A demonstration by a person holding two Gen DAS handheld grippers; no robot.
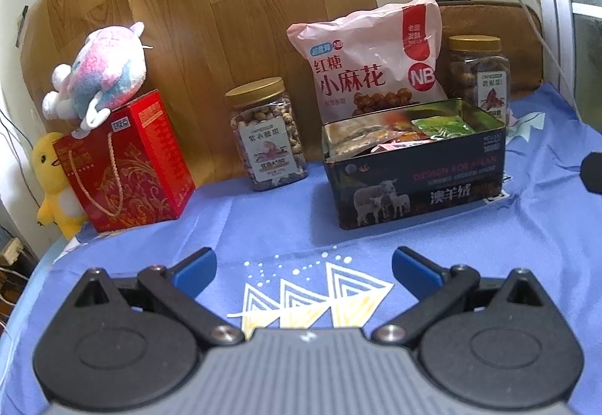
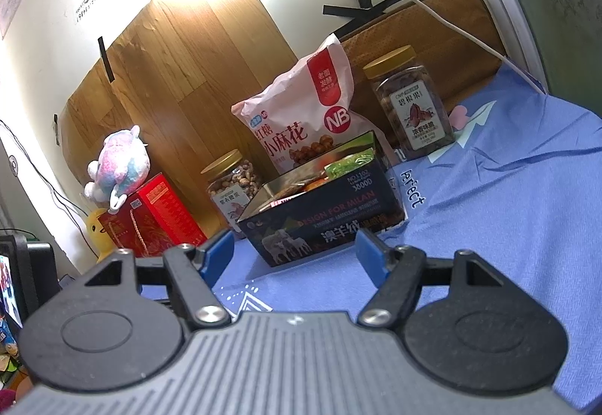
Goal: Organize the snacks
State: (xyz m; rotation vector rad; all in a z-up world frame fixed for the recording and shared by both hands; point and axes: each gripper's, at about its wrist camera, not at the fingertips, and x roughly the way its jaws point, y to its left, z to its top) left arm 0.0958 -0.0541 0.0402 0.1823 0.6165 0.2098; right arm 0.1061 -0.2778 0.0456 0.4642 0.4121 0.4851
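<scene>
Blue-padded fingers (image 1: 195,270) of the left gripper (image 1: 304,270) are spread wide and released, with only the blue cloth (image 1: 263,227) seen between them. Fingers (image 2: 216,255) of the right gripper (image 2: 291,255) are likewise parted and empty. Beyond them, at frame centre, a dark tin box (image 1: 414,174) filled with snack packets (image 1: 440,127) is set on the cloth. Behind it a pink snack bag (image 1: 372,57) is propped, flanked by two nut jars (image 1: 267,134), (image 1: 479,72). At left, a red gift box (image 1: 128,163) is topped by a plush toy (image 1: 101,69).

Black tool (image 1: 304,268), blue fingertips (image 1: 195,270), silver screws.
</scene>
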